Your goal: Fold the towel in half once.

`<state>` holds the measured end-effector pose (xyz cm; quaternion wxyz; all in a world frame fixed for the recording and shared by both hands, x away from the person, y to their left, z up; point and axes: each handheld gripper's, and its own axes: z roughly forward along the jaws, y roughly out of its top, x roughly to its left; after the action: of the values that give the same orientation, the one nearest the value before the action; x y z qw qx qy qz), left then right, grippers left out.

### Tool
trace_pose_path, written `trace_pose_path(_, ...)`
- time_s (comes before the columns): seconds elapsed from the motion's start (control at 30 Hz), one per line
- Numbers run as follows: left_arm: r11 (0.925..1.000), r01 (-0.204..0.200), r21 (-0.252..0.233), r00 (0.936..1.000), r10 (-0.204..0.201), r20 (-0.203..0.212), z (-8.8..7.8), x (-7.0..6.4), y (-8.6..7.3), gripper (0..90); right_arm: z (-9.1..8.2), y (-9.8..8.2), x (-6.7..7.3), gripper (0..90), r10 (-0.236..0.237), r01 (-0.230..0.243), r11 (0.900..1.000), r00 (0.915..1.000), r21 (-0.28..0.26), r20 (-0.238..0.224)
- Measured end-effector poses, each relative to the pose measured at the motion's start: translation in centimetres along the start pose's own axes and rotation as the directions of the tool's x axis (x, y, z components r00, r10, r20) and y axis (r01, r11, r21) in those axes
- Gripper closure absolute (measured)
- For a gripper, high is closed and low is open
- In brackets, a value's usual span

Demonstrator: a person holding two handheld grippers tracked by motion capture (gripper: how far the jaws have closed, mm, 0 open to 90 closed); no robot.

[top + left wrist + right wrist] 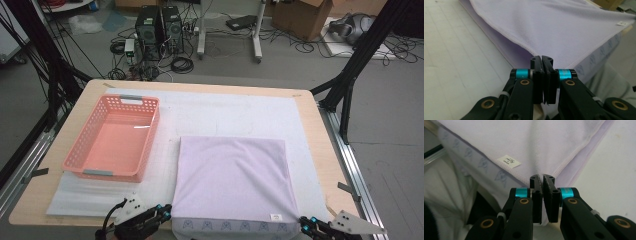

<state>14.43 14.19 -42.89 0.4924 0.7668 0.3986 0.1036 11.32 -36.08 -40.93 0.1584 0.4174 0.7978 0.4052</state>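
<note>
- Left claw is pinching the near left corner of the lilac cloth, jaws clamped on the hem.
- Right claw is gripping the near right corner, beside the white label.
- Cloth is lying folded on the desk, its near edge overhanging.
- Pink basket is sitting left of the cloth.

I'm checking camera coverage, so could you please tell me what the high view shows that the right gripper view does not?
High view: the pink basket, the wooden table edge, the left tongs at the lilac cloth's near left corner, and the cluttered floor behind. Right gripper view: a close look at the right tongs shut on the cloth's corner hem. Both show the cloth, its white label and the right tongs.
</note>
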Motion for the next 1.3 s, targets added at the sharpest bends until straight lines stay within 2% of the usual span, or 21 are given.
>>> trace_pose_path(0.07,1.0,-0.003,0.0,1.0,0.003,0.003,0.0,-0.1,-0.2,86.6,-0.3,-0.5,0.4,85.2,0.0,0.0,1.0,1.0,0.014,-0.004)
trace_pose_path(0.1,1.0,-0.006,-0.007,0.9999,0.006,-0.009,0.2,0.0,0.0,82.9,-0.1,-0.7,0.5,83.6,0.001,-0.001,1.0,1.0,0.026,-0.003)
trace_pose_path(0.17,0.9996,-0.007,-0.027,0.9986,0.005,-0.053,0.9,0.6,0.6,57.9,0.4,-0.7,0.1,71.9,0.009,-0.01,0.999,0.9995,0.034,0.029)
trace_pose_path(0.23,0.9988,-0.008,-0.047,0.9981,0.006,-0.061,1.8,1.2,1.5,51.7,1.2,-0.3,-0.7,66.2,0.036,-0.037,0.999,0.9981,0.016,0.051)
trace_pose_path(0.27,0.9987,-0.014,-0.049,0.9975,0.01,-0.07,2.4,1.7,2.1,49.2,1.6,0.1,-1.1,64.5,0.034,-0.034,0.999,0.9973,0.006,0.065)
trace_pose_path(0.33,0.9979,0.004,-0.064,0.9968,-0.009,-0.079,3.6,2.7,3.2,46.1,2.7,1.2,-2.2,62.7,0.032,-0.032,0.999,0.9958,-0.01,0.086)
trace_pose_path(0.43,0.9968,0.02,-0.078,0.9956,-0.027,-0.09,5.7,4.2,4.8,44.9,4.7,3.0,-4.4,61.0,0.064,-0.06,0.997,0.9912,-0.04,0.116)
trace_pose_path(0.5,0.9951,0.029,-0.094,0.9938,-0.039,-0.105,6.8,4.9,5.7,44.3,6.2,4.1,-6.1,61.0,0.115,-0.107,0.992,0.9855,-0.067,0.126)
trace_pose_path(0.6,0.9939,0.044,-0.101,0.9928,-0.055,-0.106,8.1,5.8,6.8,43.7,8.7,5.4,-7.7,61.6,0.157,-0.15,0.987,0.9795,-0.062,0.126)
trace_pose_path(0.7,0.9947,0.047,-0.091,0.9926,-0.057,-0.107,9.0,6.5,7.5,42.5,10.9,6.5,-8.3,63.1,0.132,-0.13,0.991,0.98,-0.026,0.149)
trace_pose_path(0.73,0.9954,0.048,-0.083,0.9929,-0.057,-0.105,9.3,6.8,7.7,41.7,11.5,6.7,-8.5,63.2,0.137,-0.138,0.99,0.9771,-0.01,0.163)
trace_pose_path(0.8,0.9951,0.061,-0.078,0.9915,-0.069,-0.11,9.8,7.3,7.9,41.3,12.5,6.8,-9.2,69.5,0.143,-0.145,0.989,0.9766,-0.003,0.16)
trace_pose_path(0.83,0.995,0.064,-0.077,0.9908,-0.073,-0.114,10.0,7.5,8.0,40.7,12.9,6.9,-9.4,81.2,0.132,-0.134,0.991,0.9807,0.004,0.144)
trace_pose_path(0.87,0.9948,0.068,-0.076,0.9904,-0.077,-0.115,10.2,7.8,8.2,40.7,13.1,6.9,-9.4,86.7,0.101,-0.104,0.994,0.9864,0.016,0.13)
trace_pose_path(0.9,0.9946,0.071,-0.075,0.9899,-0.08,-0.117,10.4,8.0,8.3,40.6,13.3,7.0,-9.5,87.3,0.06,-0.066,0.997,0.9878,0.033,0.144)
trace_pose_path(0.93,0.9945,0.071,-0.078,0.9892,-0.08,-0.123,10.5,8.2,8.5,40.6,13.2,7.1,-9.5,87.7,0.049,-0.056,0.998,0.9869,0.042,0.154)
trace_pose_path(1.03,0.9938,0.072,-0.085,0.9866,-0.084,-0.14,10.9,8.9,8.9,40.3,12.4,7.0,-10.4,87.7,0.072,-0.083,0.995,0.9805,0.054,0.183)
trace_pose_path(1.1,0.9935,0.074,-0.087,0.9851,-0.087,-0.149,11.3,9.2,9.1,40.3,12.0,6.6,-11.0,87.3,0.09,-0.099,0.994,0.981,0.045,0.172)
trace_pose_path(1.13,0.9939,0.077,-0.079,0.9842,-0.088,-0.153,11.6,9.3,9.2,40.4,12.0,6.5,-11.0,85.6,0.092,-0.1,0.994,0.9818,0.038,0.166)
trace_pose_path(1.2,0.9954,0.08,-0.053,0.9816,-0.088,-0.17,12.2,9.6,9.3,40.3,12.2,6.5,-11.2,65.0,0.097,-0.101,0.995,0.985,0.021,0.143)
trace_pose_path(1.3,0.9955,0.086,-0.04,0.9778,-0.092,-0.188,13.1,9.9,9.6,40.3,12.0,6.9,-11.9,59.0,0.135,-0.134,0.991,0.9833,-0.015,0.122)
